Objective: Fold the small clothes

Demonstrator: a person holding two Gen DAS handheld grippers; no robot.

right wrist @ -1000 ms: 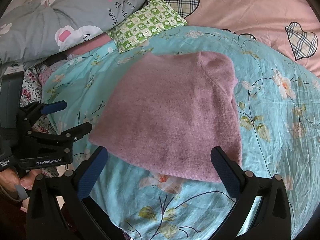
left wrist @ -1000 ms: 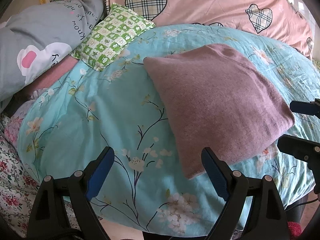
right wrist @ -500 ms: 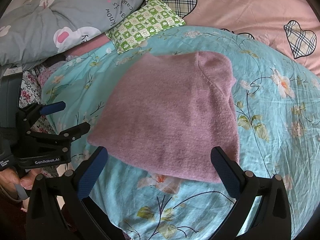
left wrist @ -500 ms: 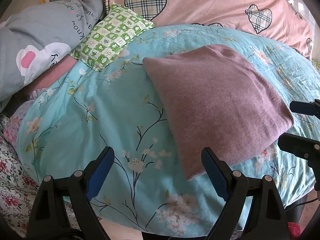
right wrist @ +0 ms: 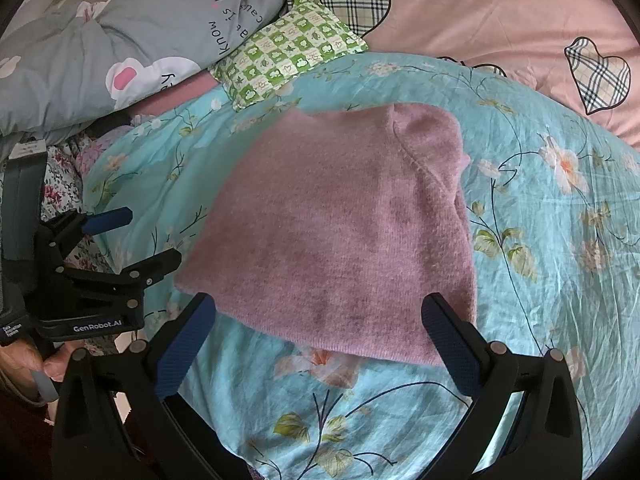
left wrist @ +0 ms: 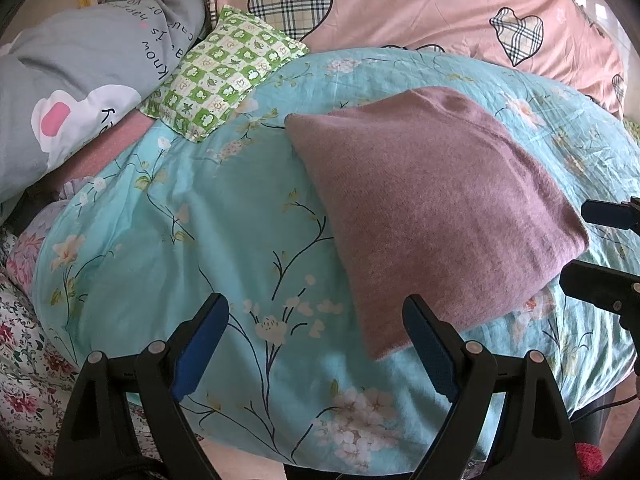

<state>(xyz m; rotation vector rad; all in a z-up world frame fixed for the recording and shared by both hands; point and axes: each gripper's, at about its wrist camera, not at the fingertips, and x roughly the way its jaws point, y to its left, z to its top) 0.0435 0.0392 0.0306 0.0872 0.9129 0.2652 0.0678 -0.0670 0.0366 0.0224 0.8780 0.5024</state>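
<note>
- The left gripper, its blue ribbed pads spread wide and holding nothing, hung over the turquoise floral quilt.
- A fuzzy mauve knit sweater, folded to a rough square, lay flat on the quilt.
- The right gripper stood spread, empty, at the sweater's near hem.

Bedroom: floral quilt, pillows

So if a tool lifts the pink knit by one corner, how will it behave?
The knit looks soft and fuzzy, so it will probably droop and unfold. It seems light. On the wrinkled quilt, pushing would likely bunch it rather than slide it.
</note>
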